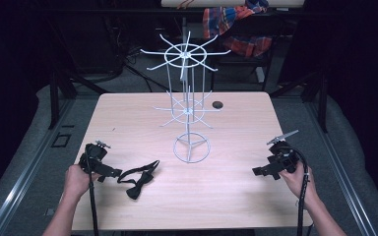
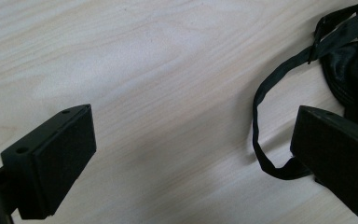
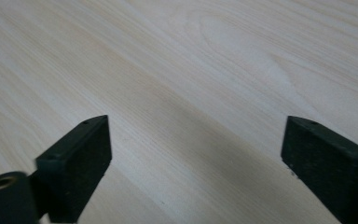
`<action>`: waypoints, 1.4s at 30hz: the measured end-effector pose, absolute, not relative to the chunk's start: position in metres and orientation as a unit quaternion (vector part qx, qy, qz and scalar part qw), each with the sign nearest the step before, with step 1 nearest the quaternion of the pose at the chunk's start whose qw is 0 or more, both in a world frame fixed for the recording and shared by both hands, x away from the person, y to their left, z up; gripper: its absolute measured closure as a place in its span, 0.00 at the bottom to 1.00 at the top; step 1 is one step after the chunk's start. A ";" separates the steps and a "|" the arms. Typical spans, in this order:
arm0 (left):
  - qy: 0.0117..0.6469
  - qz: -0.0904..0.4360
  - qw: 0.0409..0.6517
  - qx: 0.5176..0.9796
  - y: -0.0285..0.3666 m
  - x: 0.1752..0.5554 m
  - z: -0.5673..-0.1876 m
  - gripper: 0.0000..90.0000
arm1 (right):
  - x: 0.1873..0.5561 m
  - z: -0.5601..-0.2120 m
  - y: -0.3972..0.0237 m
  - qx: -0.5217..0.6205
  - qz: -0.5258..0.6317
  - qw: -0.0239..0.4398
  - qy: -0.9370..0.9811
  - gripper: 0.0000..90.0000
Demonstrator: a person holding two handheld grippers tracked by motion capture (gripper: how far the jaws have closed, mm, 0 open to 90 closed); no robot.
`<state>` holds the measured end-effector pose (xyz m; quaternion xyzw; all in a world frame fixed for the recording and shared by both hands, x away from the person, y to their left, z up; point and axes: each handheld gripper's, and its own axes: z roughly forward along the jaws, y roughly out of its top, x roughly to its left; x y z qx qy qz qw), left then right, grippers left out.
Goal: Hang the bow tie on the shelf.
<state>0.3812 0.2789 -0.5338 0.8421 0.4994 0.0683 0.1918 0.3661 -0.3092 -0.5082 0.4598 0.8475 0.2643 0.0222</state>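
High view: both claws, left claw (image 1: 112, 172) and right claw (image 1: 259, 171), are held wide open, empty; bow tie (image 1: 139, 179) strap just beside the left claw could be snagged on one jaw.

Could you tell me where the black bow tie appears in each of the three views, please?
High view: bow tie lies lower left, beside the left tongs.
Left gripper view: upper right, strap looping toward the right jaw.
Right gripper view: not in it.
Shared landmark: the wooden table.
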 end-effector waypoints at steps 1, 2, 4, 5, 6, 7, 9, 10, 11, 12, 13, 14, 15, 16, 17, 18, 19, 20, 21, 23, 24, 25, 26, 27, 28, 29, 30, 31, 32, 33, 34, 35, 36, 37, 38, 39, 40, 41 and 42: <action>0.500 0.066 0.190 0.842 0.279 0.381 -0.533 0.00 | 0.366 -0.508 -0.310 0.459 0.263 0.018 0.848 0.15; 0.501 0.068 0.191 0.841 0.279 0.382 -0.534 0.00 | 0.366 -0.509 -0.310 0.460 0.264 0.017 0.847 0.14; 0.505 0.069 0.192 0.839 0.279 0.382 -0.534 0.00 | 0.366 -0.510 -0.312 0.461 0.263 0.021 0.847 0.13; 0.506 0.068 0.191 0.838 0.279 0.382 -0.534 0.00 | 0.367 -0.510 -0.313 0.461 0.257 0.023 0.849 0.13; 0.505 0.069 0.190 0.839 0.279 0.383 -0.533 0.00 | 0.367 -0.510 -0.314 0.461 0.254 0.025 0.850 0.13; 0.509 0.068 0.194 0.836 0.278 0.383 -0.533 0.00 | 0.367 -0.510 -0.315 0.464 0.254 0.028 0.848 0.14; 0.514 0.066 0.196 0.833 0.277 0.383 -0.532 0.00 | 0.367 -0.509 -0.315 0.464 0.247 0.034 0.850 0.15; 0.514 0.066 0.196 0.833 0.277 0.383 -0.532 0.00 | 0.367 -0.509 -0.315 0.464 0.247 0.034 0.850 0.15; 0.513 0.067 0.197 0.833 0.276 0.383 -0.532 0.00 | 0.365 -0.508 -0.314 0.467 0.243 0.038 0.850 0.15; 0.515 0.062 0.197 0.832 0.275 0.383 -0.531 0.00 | 0.365 -0.507 -0.313 0.467 0.237 0.043 0.851 0.15; 0.516 0.064 0.199 0.831 0.273 0.382 -0.529 0.00 | 0.365 -0.506 -0.313 0.464 0.233 0.047 0.854 0.15; 0.516 0.064 0.199 0.831 0.273 0.382 -0.529 0.00 | 0.365 -0.506 -0.313 0.464 0.233 0.047 0.854 0.15; 0.518 0.066 0.204 0.828 0.272 0.381 -0.526 0.00 | 0.364 -0.504 -0.311 0.461 0.232 0.048 0.855 0.16; 0.518 0.066 0.204 0.828 0.272 0.381 -0.526 0.00 | 0.363 -0.504 -0.310 0.463 0.231 0.050 0.854 0.16; 0.518 0.067 0.205 0.827 0.270 0.380 -0.524 0.00 | 0.363 -0.503 -0.310 0.461 0.233 0.050 0.855 0.16; 0.518 0.068 0.207 0.827 0.269 0.379 -0.523 0.00 | 0.362 -0.503 -0.309 0.464 0.241 0.051 0.851 0.16; 0.517 0.067 0.208 0.828 0.268 0.378 -0.523 0.00 | 0.362 -0.503 -0.309 0.464 0.245 0.050 0.850 0.16; 0.517 0.067 0.208 0.828 0.268 0.378 -0.523 0.00 | 0.362 -0.503 -0.309 0.465 0.244 0.049 0.850 0.16; 0.517 0.067 0.210 0.827 0.267 0.378 -0.522 0.00 | 0.362 -0.503 -0.309 0.465 0.244 0.049 0.850 0.16; 0.512 0.065 0.214 0.830 0.261 0.378 -0.521 0.00 | 0.363 -0.502 -0.309 0.459 0.240 0.048 0.854 0.16; 0.512 0.065 0.214 0.830 0.261 0.378 -0.521 0.00 | 0.363 -0.502 -0.309 0.459 0.240 0.048 0.854 0.16; 0.507 0.062 0.216 0.832 0.257 0.379 -0.521 0.00 | 0.363 -0.503 -0.309 0.461 0.243 0.049 0.852 0.16; 0.507 0.062 0.216 0.832 0.257 0.379 -0.521 0.00 | 0.363 -0.503 -0.309 0.461 0.243 0.048 0.852 0.16; 0.502 0.059 0.217 0.835 0.253 0.379 -0.521 0.00 | 0.364 -0.503 -0.309 0.461 0.243 0.046 0.852 0.16; 0.499 0.059 0.219 0.836 0.250 0.379 -0.522 0.00 | 0.364 -0.504 -0.309 0.461 0.243 0.044 0.853 0.16; 0.496 0.057 0.218 0.839 0.248 0.379 -0.522 0.00 | 0.364 -0.505 -0.309 0.463 0.242 0.046 0.852 0.16; 0.494 0.057 0.216 0.840 0.246 0.379 -0.522 0.00 | 0.364 -0.505 -0.309 0.461 0.241 0.041 0.853 0.16; 0.494 0.059 0.218 0.840 0.244 0.379 -0.523 0.00 | 0.365 -0.505 -0.308 0.461 0.240 0.040 0.853 0.16; 0.493 0.059 0.218 0.840 0.242 0.379 -0.523 0.00 | 0.365 -0.505 -0.308 0.460 0.240 0.037 0.854 0.16; 0.491 0.058 0.221 0.840 0.241 0.379 -0.523 0.00 | 0.364 -0.505 -0.308 0.461 0.243 0.034 0.853 0.16; 0.491 0.060 0.222 0.840 0.240 0.380 -0.523 0.00 | 0.364 -0.506 -0.308 0.461 0.245 0.033 0.852 0.16; 0.489 0.061 0.224 0.841 0.239 0.380 -0.524 0.00 | 0.364 -0.506 -0.308 0.461 0.245 0.032 0.852 0.16; 0.487 0.059 0.224 0.842 0.237 0.381 -0.524 0.00 | 0.364 -0.506 -0.308 0.461 0.246 0.031 0.852 0.16; 0.485 0.060 0.224 0.843 0.235 0.381 -0.525 0.00 | 0.364 -0.506 -0.308 0.463 0.245 0.032 0.851 0.17; 0.480 0.061 0.222 0.846 0.234 0.382 -0.525 0.00 | 0.364 -0.506 -0.308 0.462 0.245 0.032 0.852 0.17; 0.476 0.061 0.222 0.849 0.232 0.383 -0.526 0.00 | 0.364 -0.506 -0.308 0.462 0.245 0.032 0.852 0.17; 0.473 0.062 0.221 0.851 0.231 0.383 -0.526 0.00 | 0.364 -0.506 -0.307 0.463 0.243 0.030 0.852 0.17; 0.471 0.059 0.222 0.852 0.230 0.384 -0.527 0.02 | 0.364 -0.506 -0.307 0.462 0.245 0.032 0.852 0.17; 0.467 0.056 0.224 0.853 0.229 0.384 -0.527 0.06 | 0.363 -0.505 -0.307 0.464 0.243 0.030 0.851 0.17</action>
